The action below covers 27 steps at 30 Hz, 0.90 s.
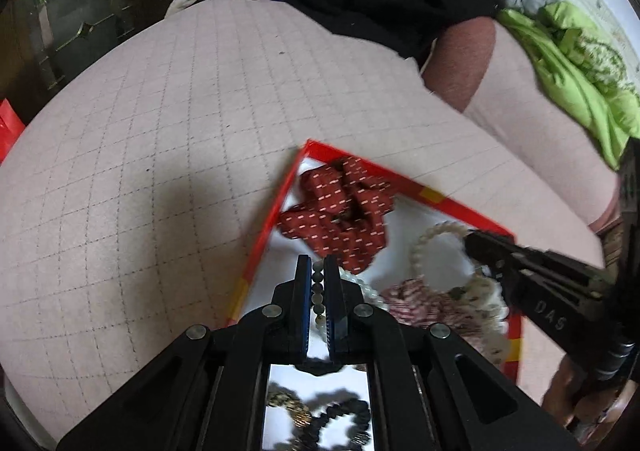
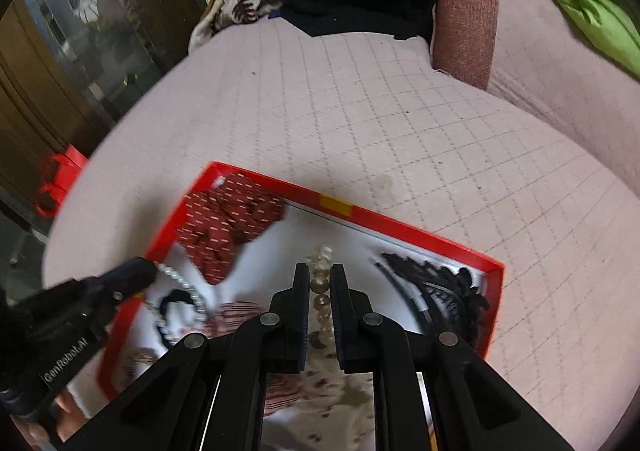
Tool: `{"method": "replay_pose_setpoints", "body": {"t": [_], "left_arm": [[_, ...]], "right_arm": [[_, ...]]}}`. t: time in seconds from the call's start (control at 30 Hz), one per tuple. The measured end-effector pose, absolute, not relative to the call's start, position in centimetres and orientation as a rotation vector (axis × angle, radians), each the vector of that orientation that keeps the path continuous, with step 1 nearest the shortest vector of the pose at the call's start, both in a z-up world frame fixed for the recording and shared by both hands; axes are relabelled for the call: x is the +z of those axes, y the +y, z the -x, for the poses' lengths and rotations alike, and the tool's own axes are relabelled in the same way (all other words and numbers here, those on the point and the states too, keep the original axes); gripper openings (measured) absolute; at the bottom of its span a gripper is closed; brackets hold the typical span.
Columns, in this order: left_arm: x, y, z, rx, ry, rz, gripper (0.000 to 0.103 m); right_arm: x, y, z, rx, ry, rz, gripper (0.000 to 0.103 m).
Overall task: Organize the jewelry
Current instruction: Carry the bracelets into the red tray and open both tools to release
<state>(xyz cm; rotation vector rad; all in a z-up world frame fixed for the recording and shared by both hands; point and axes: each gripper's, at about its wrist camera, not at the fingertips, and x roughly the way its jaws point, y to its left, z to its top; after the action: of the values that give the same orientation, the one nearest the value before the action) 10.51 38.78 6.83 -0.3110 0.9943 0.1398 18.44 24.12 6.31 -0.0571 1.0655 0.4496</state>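
Quilted pinkish bedding (image 1: 168,155) covers the sofa or bed where all this goes on, with a heap of clothes and a green garment (image 1: 568,63) pushed to the back. On it sits a shallow red box (image 2: 400,221) with a white floor, holding a dark red scrunchie (image 2: 228,223), a black hair comb (image 2: 436,291) and a tangle of beaded pieces. Both claws are down inside it: the left gripper (image 1: 317,275) is pinched around a strand of small greyish beads (image 1: 318,291), and the right gripper (image 2: 320,283) is closed close about a bracelet of larger pale beads (image 2: 322,279). I'd judge both strands light, limp and slippery, apt to slide through the pads or snag on neighbours, and the threads could snap under a hard tug; taking each across the string between beads, as now, looks sensible. A white pearl bracelet (image 1: 436,247) lies just beside the right claw. Low red walls hem in every sideways move, so lifting straight up seems the clean way out, and the bedding on the left side offers plenty of open room for setting things down.
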Motion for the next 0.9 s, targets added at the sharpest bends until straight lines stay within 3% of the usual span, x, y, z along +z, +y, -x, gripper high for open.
{"method": "replay_pose_setpoints", "body": {"t": [0.1, 0.17, 0.23, 0.27, 0.33, 0.57, 0.9], "left_arm": [[6.6, 38.8, -10.2, 0.148, 0.995, 0.3, 0.006], [6.8, 38.6, -9.9, 0.154, 0.99, 0.288, 0.01], [7.3, 38.3, -9.4, 0.163, 0.975, 0.272, 0.027], [7.6, 38.2, -9.2, 0.167, 0.967, 0.266, 0.031], [8.3, 37.9, -8.3, 0.172, 0.946, 0.254, 0.04], [10.9, 36.9, -3.9, 0.222, 0.896, 0.198, 0.042], [13.8, 35.1, 3.2, 0.308, 0.797, 0.183, 0.058]], "right_arm": [[5.9, 23.6, -18.8, 0.436, 1.07, 0.064, 0.013], [5.9, 23.4, -18.6, 0.434, 1.068, 0.065, 0.025], [6.3, 23.3, -18.2, 0.432, 1.052, 0.074, 0.041], [6.7, 23.2, -17.9, 0.432, 1.039, 0.079, 0.043], [7.3, 23.2, -17.1, 0.441, 1.021, 0.095, 0.043], [8.7, 24.5, -13.1, 0.441, 0.976, 0.247, 0.043], [11.4, 20.9, -7.1, 0.431, 0.929, 0.194, 0.044]]}}
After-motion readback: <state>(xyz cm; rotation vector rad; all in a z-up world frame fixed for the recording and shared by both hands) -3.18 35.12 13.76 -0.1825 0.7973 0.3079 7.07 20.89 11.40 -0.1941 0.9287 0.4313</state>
